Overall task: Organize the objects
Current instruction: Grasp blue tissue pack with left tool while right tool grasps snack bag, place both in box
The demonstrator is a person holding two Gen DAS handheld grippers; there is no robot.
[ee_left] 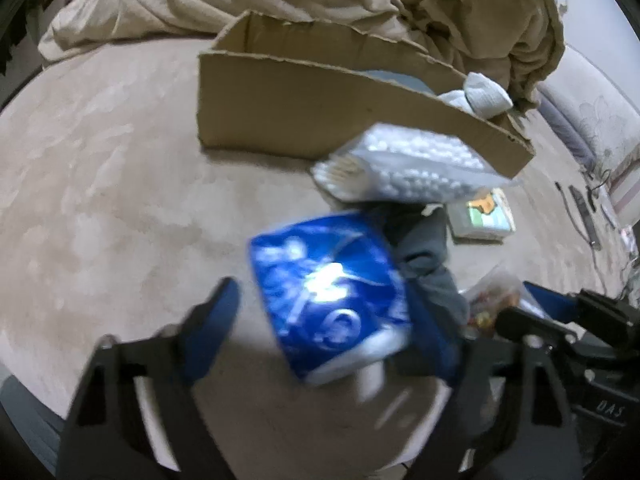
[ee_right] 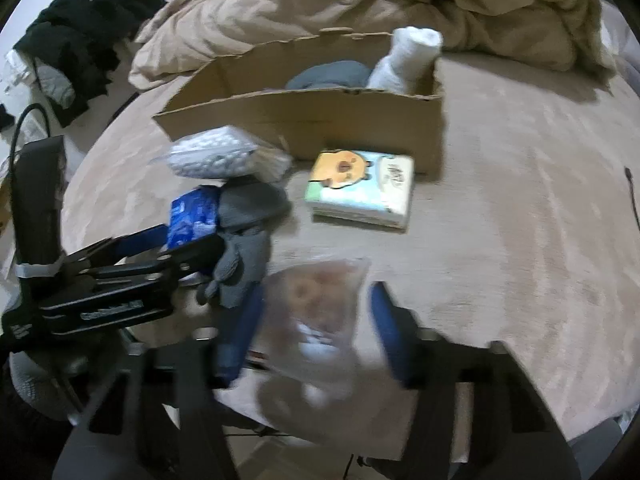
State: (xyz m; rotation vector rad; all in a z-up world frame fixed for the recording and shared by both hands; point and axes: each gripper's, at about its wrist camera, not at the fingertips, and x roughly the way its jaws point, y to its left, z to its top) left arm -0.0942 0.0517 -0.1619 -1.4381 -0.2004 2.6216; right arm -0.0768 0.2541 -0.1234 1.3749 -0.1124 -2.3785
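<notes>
Left wrist view: left claw [ee_left: 320, 320] is spread wide around a blue packet [ee_left: 328, 300]. Right finger is against the packet's edge, left finger stands clear, so nothing is clamped yet. Motion blur hides whether the packet rests on the bed [ee_left: 100, 160] or is lifted. Cardboard box [ee_left: 304, 112] sits open just beyond, white sock [ee_left: 486, 94] poking out of its right end; likely the drop target. Bag of cotton swabs [ee_left: 404, 164] lies against the box front, grey glove [ee_left: 432, 264] beside the packet.

Right wrist view: right claw [ee_right: 316, 320] is also spread, straddling a clear snack bag [ee_right: 316, 300]. Fingers stand off both sides, no squeeze visible; probably lining up a pick. Tissue pack [ee_right: 362, 190] lies near the box front, apart from the bag. The box already holds grey cloth [ee_right: 330, 74] and the sock, so sorting looks partway done.
</notes>
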